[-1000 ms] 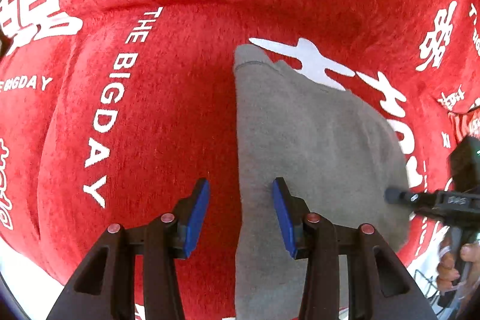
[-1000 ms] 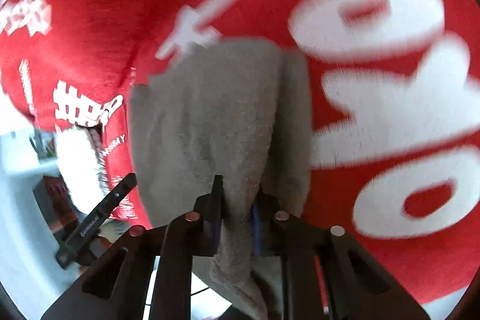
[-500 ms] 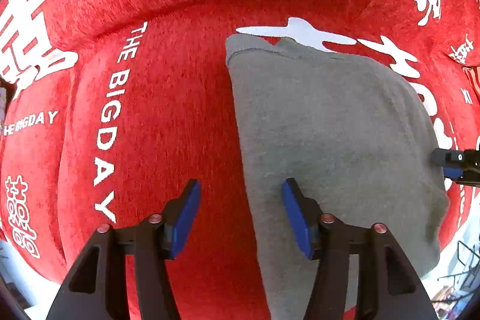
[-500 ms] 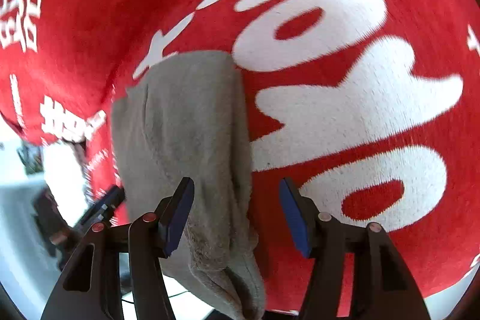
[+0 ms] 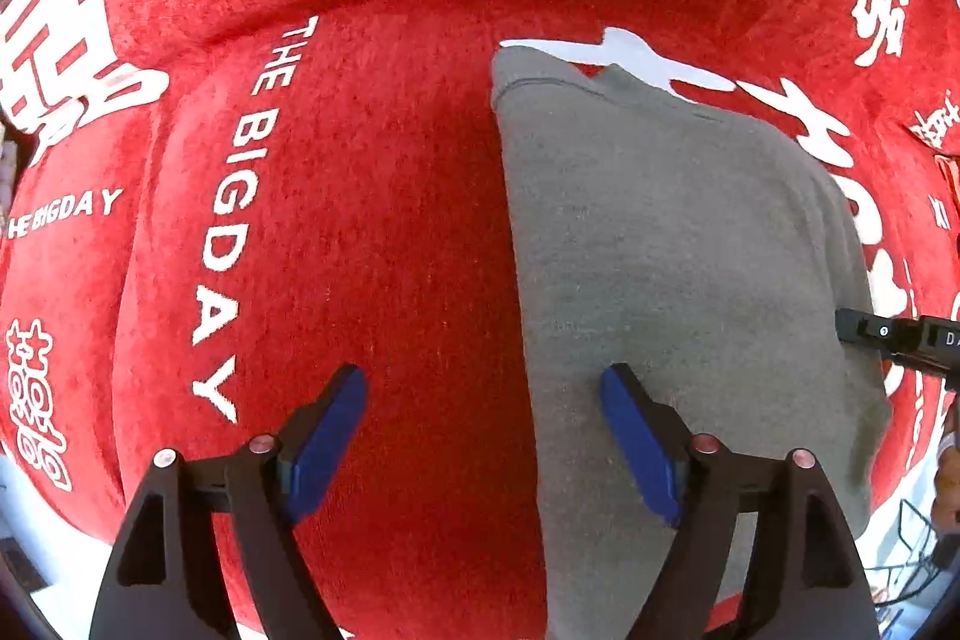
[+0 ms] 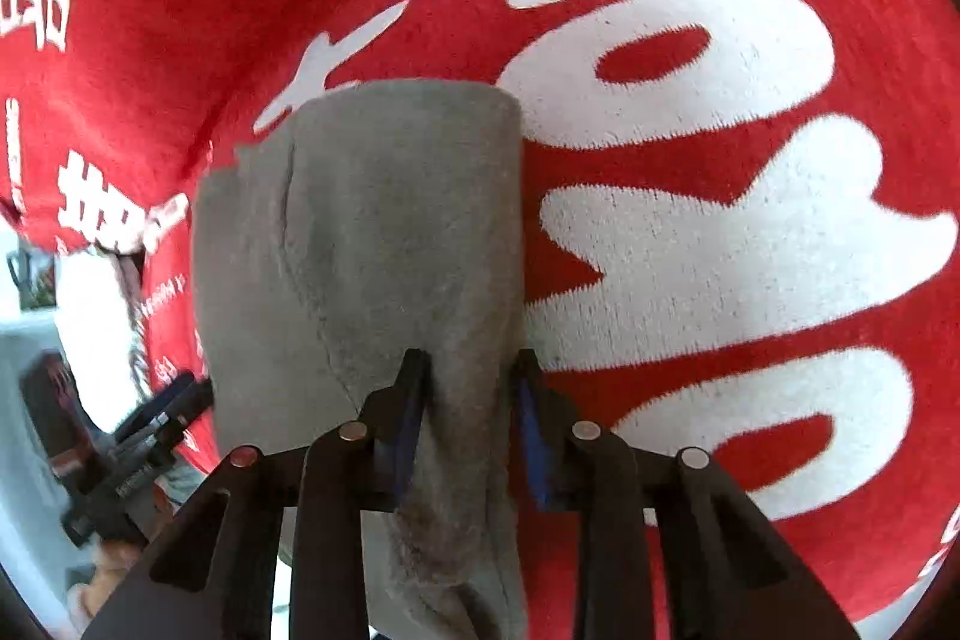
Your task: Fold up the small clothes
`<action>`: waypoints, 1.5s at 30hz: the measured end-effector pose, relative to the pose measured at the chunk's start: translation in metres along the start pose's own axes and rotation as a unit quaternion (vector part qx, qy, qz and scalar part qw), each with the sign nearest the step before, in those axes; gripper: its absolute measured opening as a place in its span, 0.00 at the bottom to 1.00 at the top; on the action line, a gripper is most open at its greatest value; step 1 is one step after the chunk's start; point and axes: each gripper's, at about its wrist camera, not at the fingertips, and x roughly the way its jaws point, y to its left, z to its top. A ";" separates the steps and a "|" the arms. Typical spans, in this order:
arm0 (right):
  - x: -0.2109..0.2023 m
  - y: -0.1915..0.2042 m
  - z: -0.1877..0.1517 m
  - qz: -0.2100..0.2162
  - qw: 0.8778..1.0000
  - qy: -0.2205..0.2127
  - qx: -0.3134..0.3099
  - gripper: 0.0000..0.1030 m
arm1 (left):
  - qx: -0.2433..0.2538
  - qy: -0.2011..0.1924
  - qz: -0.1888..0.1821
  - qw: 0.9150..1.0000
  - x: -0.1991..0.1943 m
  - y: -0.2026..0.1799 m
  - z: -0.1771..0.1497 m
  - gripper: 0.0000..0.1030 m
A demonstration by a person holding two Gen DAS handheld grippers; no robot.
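Note:
A grey garment (image 5: 660,250) lies flat on a red plush cloth (image 5: 360,220) with white lettering. My left gripper (image 5: 483,382) points straight down over the garment's left edge. Its jaws are opening wide, one blue pad above red cloth and the other above grey fabric, with nothing pinched. In the right wrist view the garment (image 6: 372,220) runs toward the camera. My right gripper (image 6: 471,370) is closing on a raised ridge along the garment's right edge, and the fabric fills the gap between the pads. The right gripper's black finger (image 5: 888,334) shows at the garment's far side.
The red cloth (image 6: 210,10) covers a soft, bulging surface that drops away at the left and near edges. Beyond the edge is pale floor. A hand (image 5: 948,478) shows at the lower right, and the left gripper's frame (image 6: 162,412) at the lower left.
The left jaws have spread wider over the garment's left edge. The right gripper let go of the grey fabric, opened, dropped a little, and has narrowed again around a ridge of it.

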 end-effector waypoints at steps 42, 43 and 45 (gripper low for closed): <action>-0.120 0.076 -0.091 -0.138 0.989 -0.011 -0.057 0.80 | -0.005 0.032 0.017 0.999 -0.111 -0.024 -0.041 0.97; -0.123 0.080 -0.092 -0.142 0.988 -0.015 -0.059 0.80 | -0.004 0.021 0.028 0.999 -0.119 -0.023 -0.042 1.00; -0.126 0.087 -0.093 -0.150 0.986 -0.018 -0.064 0.82 | 0.000 0.009 0.034 0.999 -0.130 -0.022 -0.041 1.00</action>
